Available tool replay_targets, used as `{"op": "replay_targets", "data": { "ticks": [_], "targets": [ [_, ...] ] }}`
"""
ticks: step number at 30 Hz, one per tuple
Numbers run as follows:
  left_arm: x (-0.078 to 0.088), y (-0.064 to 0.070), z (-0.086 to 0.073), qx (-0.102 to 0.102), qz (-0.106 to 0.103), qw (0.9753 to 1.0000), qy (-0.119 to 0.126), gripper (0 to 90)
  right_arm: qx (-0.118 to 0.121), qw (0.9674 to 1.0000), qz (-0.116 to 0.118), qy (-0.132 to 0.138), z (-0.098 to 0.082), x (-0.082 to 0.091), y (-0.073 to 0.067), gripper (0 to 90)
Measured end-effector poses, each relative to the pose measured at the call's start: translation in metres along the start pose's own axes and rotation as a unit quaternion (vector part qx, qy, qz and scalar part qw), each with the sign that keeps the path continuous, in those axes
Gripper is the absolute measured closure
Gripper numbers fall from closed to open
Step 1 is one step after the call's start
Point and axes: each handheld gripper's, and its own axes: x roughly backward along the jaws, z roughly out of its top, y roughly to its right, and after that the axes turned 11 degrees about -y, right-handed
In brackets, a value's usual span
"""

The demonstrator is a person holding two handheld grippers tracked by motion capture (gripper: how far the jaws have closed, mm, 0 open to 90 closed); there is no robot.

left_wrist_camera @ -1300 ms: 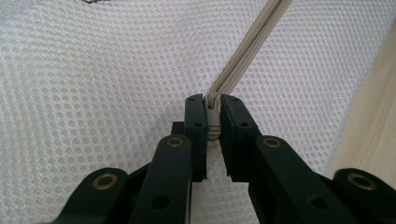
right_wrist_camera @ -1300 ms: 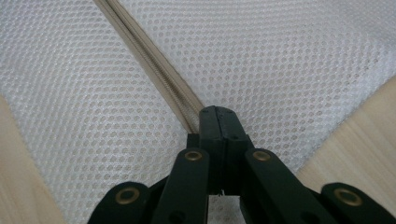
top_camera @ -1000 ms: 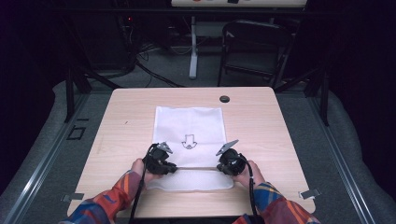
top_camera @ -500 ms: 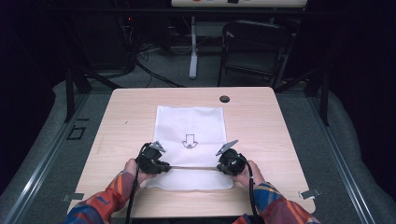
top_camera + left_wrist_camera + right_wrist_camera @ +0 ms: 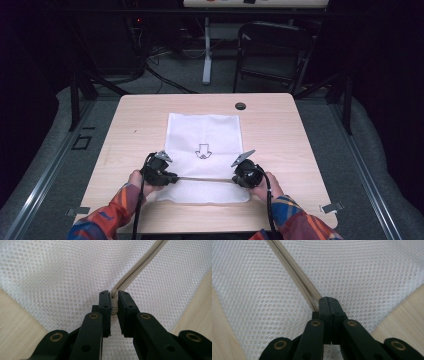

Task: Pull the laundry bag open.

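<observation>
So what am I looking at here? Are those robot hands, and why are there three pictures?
No robot arm here: a person in plaid sleeves holds a hand tool in each hand, the left gripper and the right gripper. Each ends in two black jaws that pinch.

The high view is taken from a fixed camera above, looking down on the wooden table. The other two come from small cameras riding on each tool, looking along its jaws.

On the table lies a white mesh bag with a small arrow mark printed on it. A beige zipper runs across the end nearest the person.

Both tools are closed on that zipper, one at each end. In the left gripper view the zipper end sits between the jaws; in the right gripper view the jaws clamp tight where the zipper meets them.
</observation>
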Motion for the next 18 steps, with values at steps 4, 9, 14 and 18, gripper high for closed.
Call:
{"op": "replay_targets", "data": {
  "ticks": [4,9,14,18],
  "targets": [
    [0.001,-0.002,-0.003,0.004,0.003,1.0,-0.003,81.3,0.0,1.0,0.0,0.0,0.0,0.0,0.0,90.0],
    [0.004,-0.006,-0.008,0.016,0.003,0.9999,0.0,81.3,-0.001,1.0,0.0,0.002,0.0,0.0,0.0,90.0],
    [0.007,-0.008,-0.013,0.022,0.007,0.9997,-0.002,81.3,0.001,1.0,0.003,0.004,0.0,0.0,0.0,90.0],
    [0.009,-0.012,-0.018,0.028,0.009,0.9996,-0.004,81.3,0.001,1.0,0.003,0.0,-0.001,0.0,0.001,90.0]
  ]
}}
